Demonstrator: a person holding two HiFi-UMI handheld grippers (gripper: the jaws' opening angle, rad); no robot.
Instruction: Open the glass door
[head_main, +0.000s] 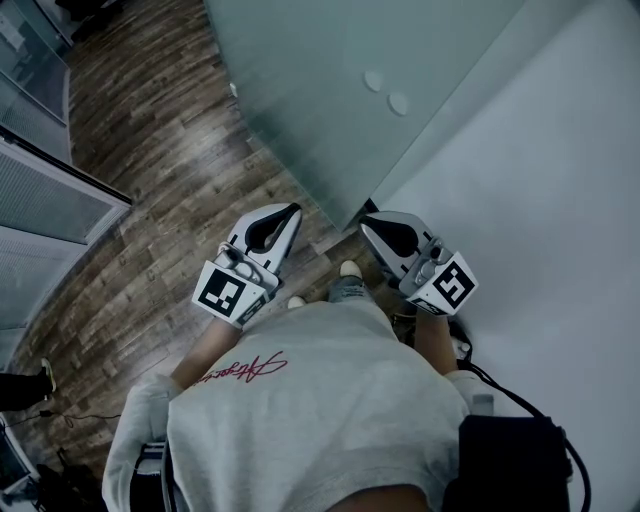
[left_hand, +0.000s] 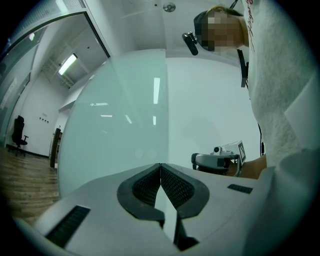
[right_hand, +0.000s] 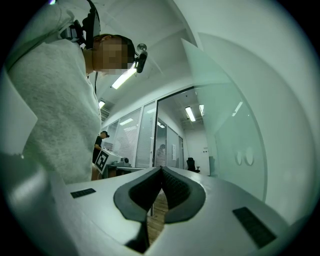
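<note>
Grey sweatshirt fills the bottom of the head view, and both arms reach out from it toward the middle of the frame. Left gripper points up and right, and its own view shows its jaws pressed together at the tips with nothing between them. Right gripper mirrors it, pointing up and left; its jaws are pressed together and empty too.

And where's the glass door? It sweeps down from the top of the frame as a frosted green pane, and its lower corner comes down right between the 2 grippers. 2 round fittings sit on the glass in the upper middle. White wall takes the right side, wooden floor the left.

Why closed jaws? My read: there's no handle to pinch here, so shut tips work as blunt pushers. The grippers flank the door's free edge, 1 on each face, which suits nudging it either way. The pane already stands at an angle to the wall, so the swing looks partly done. In the right gripper view a corridor opens beyond, and a person in a black cap stands at the left.
</note>
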